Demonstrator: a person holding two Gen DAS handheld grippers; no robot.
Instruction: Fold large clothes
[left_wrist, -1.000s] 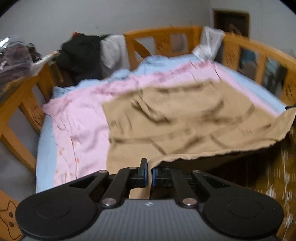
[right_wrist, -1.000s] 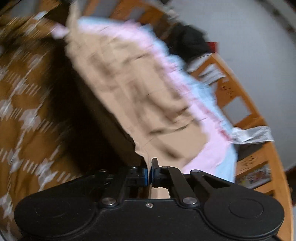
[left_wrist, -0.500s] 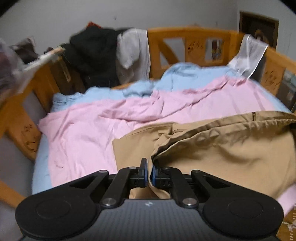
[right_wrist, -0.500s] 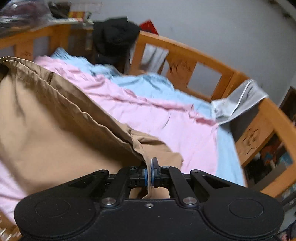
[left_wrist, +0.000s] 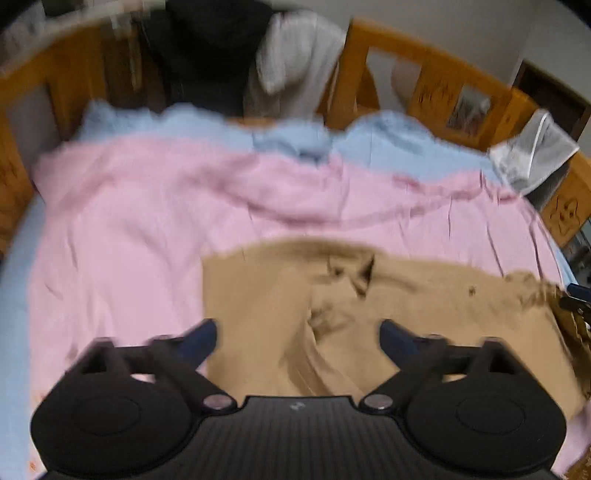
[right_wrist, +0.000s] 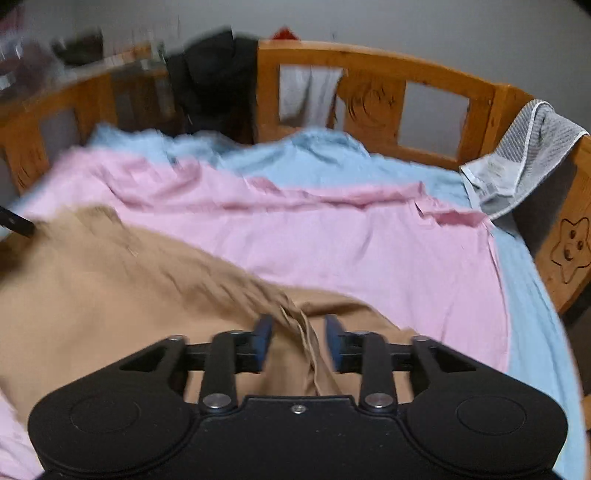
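Left wrist view: one tan garment (left_wrist: 424, 306) lies on the bed, on top of one pink sheet (left_wrist: 147, 221) that covers one light blue sheet (left_wrist: 399, 147).
Left gripper (left_wrist: 297, 332): jaws opening, spread wide, cloth lying between them untouched by the pads.
Right gripper (right_wrist: 298, 338): jaws opening, a raised ridge of the tan garment (right_wrist: 110, 295) between them, pads clear of it.
Garment edges: left edge straight, far edge wavy and blurred.
Rail: one wooden bed rail (right_wrist: 369, 62) rings the bed; one black garment (right_wrist: 210, 77) and one grey cloth (right_wrist: 524, 147) hang over it.
Open room: bare pink sheet beyond and left of the tan garment.
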